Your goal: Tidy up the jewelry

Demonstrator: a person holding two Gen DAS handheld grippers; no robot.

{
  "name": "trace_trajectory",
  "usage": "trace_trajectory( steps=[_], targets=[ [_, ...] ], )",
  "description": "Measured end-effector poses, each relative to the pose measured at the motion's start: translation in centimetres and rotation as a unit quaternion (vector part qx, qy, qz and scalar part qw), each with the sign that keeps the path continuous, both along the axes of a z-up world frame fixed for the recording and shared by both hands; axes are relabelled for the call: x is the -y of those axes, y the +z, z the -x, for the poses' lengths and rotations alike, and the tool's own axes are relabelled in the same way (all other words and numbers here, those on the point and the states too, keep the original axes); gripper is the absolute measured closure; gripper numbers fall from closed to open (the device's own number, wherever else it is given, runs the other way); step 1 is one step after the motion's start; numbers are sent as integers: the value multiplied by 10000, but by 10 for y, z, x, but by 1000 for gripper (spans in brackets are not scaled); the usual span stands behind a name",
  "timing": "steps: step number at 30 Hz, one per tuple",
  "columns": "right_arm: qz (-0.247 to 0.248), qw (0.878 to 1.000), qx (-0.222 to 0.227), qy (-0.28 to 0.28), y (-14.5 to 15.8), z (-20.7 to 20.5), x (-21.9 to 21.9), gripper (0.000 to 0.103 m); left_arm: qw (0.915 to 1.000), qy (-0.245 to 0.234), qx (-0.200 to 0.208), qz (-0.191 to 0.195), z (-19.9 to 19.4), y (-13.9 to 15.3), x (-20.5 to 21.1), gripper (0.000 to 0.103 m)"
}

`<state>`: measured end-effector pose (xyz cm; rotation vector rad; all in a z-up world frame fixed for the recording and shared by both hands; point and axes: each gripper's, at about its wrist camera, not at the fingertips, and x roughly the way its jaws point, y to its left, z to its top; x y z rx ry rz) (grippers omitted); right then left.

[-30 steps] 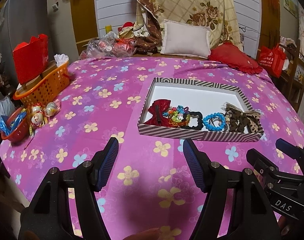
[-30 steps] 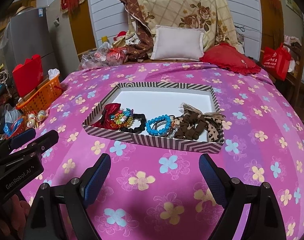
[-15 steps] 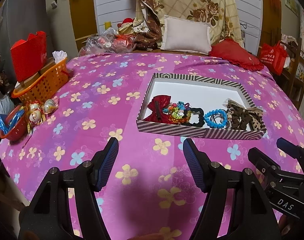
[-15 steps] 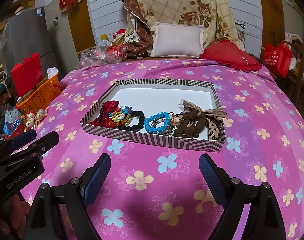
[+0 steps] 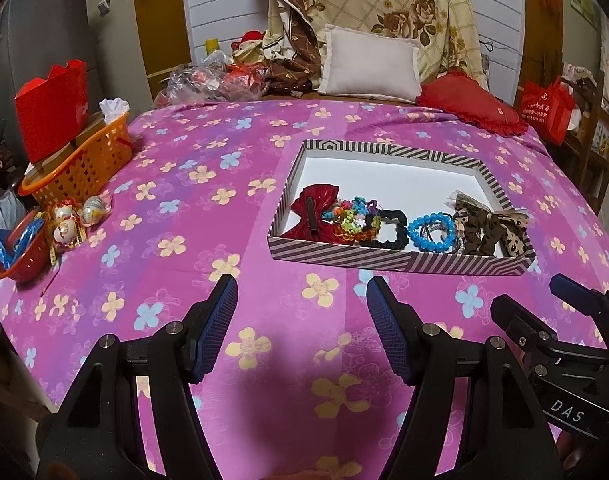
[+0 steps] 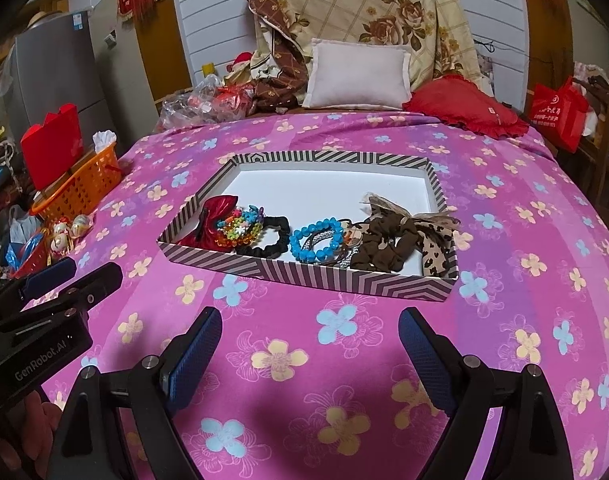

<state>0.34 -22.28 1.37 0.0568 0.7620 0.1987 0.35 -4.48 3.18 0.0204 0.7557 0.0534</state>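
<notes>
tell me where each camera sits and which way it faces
Left wrist: on the left gripper, looking forward over the bed at the striped box; open jaws below, right gripper at right.
Right wrist: on the right gripper, same heading; left gripper at left.
Shared: box, blue bracelet, orange basket.

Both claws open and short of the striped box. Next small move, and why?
Probably ease the right claw forward over the striped box toward the blue bead bracelet. It lies nearly straight ahead near the front wall, and both it and the left claw are empty, open, and apart from everything.
</notes>
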Motion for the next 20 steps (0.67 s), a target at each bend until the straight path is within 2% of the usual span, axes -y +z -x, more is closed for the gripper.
trace_trajectory(
  steps=[20],
  targets=[
    [-48,9998,-192,16,-15,-14,6,15,9997,-99,-198,-37,-17,-14,-1,34]
  ],
)
